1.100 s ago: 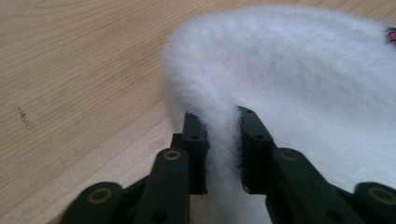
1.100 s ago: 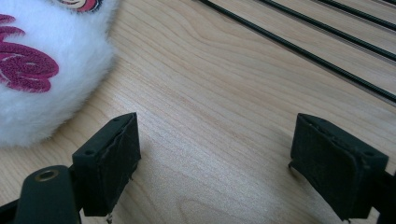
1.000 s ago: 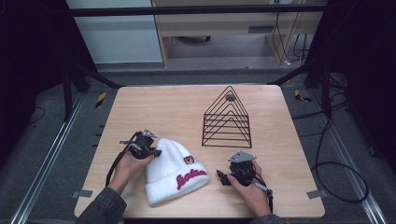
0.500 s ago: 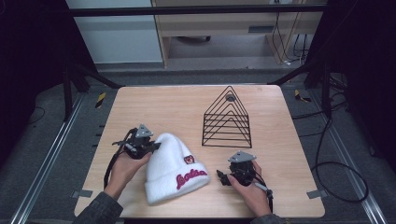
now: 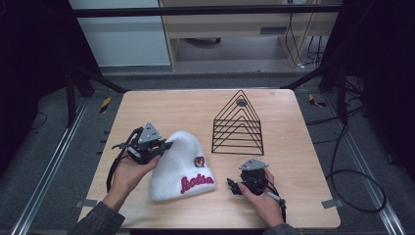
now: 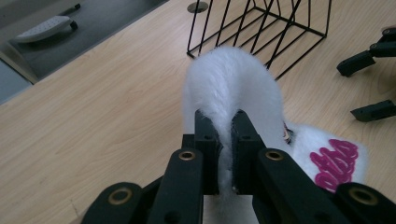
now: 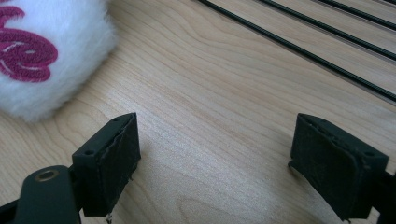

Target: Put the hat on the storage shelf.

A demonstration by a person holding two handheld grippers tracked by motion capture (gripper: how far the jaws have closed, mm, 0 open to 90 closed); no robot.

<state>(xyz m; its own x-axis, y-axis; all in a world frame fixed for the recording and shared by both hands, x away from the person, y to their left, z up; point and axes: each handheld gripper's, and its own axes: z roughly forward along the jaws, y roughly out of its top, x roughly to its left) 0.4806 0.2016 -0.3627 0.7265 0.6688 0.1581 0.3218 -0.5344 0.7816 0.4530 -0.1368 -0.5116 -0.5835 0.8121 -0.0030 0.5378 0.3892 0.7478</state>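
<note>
The left gripper (image 6: 225,140) was clamped on a raised fold of the white beanie (image 5: 183,164), which lay on the table (image 5: 293,127) left of the wire rack (image 5: 237,125). The right gripper (image 7: 215,163) stood spread wide apart, holding nothing, just beside the beanie's brim.

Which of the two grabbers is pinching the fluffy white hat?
The left gripper. Its jaws are shut on a fold of the white hat, while the right gripper sits with its jaws wide open over bare table.
</note>
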